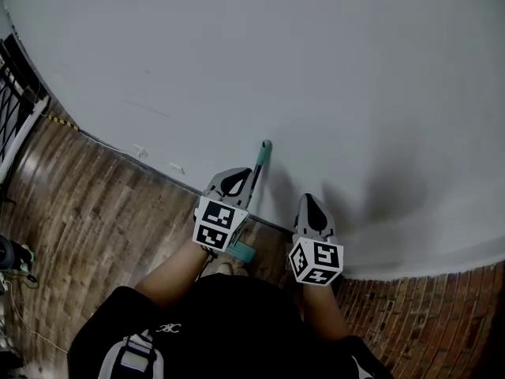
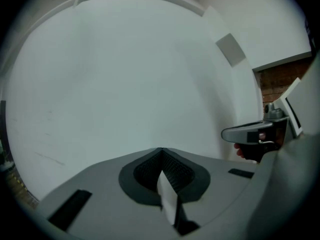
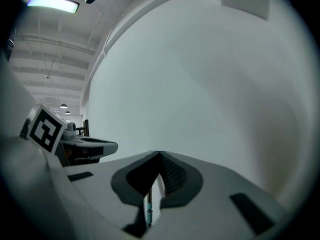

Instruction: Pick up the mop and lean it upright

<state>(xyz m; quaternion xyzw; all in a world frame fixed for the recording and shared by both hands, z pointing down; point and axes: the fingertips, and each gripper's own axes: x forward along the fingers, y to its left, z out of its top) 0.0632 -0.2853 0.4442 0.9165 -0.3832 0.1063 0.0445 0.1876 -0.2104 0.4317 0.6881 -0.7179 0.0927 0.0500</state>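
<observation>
The mop's thin pole with its teal tip (image 1: 264,148) stands against the white wall (image 1: 331,69), and a teal part of the mop (image 1: 243,252) shows lower down under the left marker cube. My left gripper (image 1: 235,177) is right beside the pole; its jaws meet at the tips (image 2: 161,150) with no pole between them. My right gripper (image 1: 309,203) is a little to the right of the mop, its jaws (image 3: 159,154) also closed. In the right gripper view a thin pole with a teal band (image 3: 148,210) shows through the slit behind the tips.
A wood-patterned floor (image 1: 95,212) meets the wall just ahead of my feet. A black metal frame (image 1: 16,93) and a yellow cable (image 1: 59,121) lie at the far left. Each gripper sees the other: the right one (image 2: 250,132), the left one (image 3: 90,146).
</observation>
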